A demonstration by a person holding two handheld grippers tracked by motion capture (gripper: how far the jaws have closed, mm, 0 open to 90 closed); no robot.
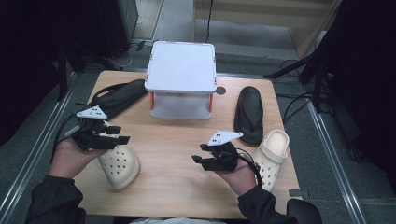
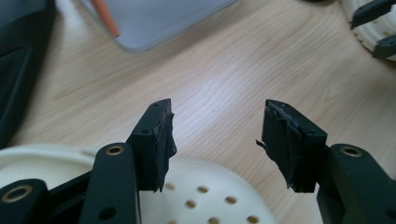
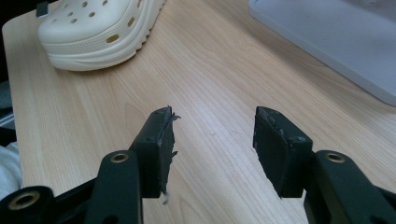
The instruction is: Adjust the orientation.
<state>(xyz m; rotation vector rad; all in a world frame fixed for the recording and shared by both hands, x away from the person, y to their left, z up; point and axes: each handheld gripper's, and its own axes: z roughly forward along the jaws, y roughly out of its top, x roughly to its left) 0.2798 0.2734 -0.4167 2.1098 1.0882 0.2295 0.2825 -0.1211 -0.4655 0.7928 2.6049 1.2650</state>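
Note:
Two cream clogs lie on the wooden table [image 1: 177, 154]: one at the front left [image 1: 120, 165], one at the front right [image 1: 273, 156]. A black slipper [image 1: 119, 96] lies at the back left and another [image 1: 248, 114] at the right. My left gripper [image 1: 119, 135] hovers open just above the left clog [image 2: 210, 198], its fingers [image 2: 156, 140] holding nothing. My right gripper [image 1: 198, 160] is open over bare wood left of the right clog. From the right gripper [image 3: 212, 123], the left clog [image 3: 98, 28] lies ahead across the table.
A white two-level rack [image 1: 181, 70] with orange posts stands at the back centre; its edge shows in both gripper views [image 2: 154, 23] [image 3: 336, 42]. Bare wood lies between the grippers. Dark floor, cables and stands surround the table.

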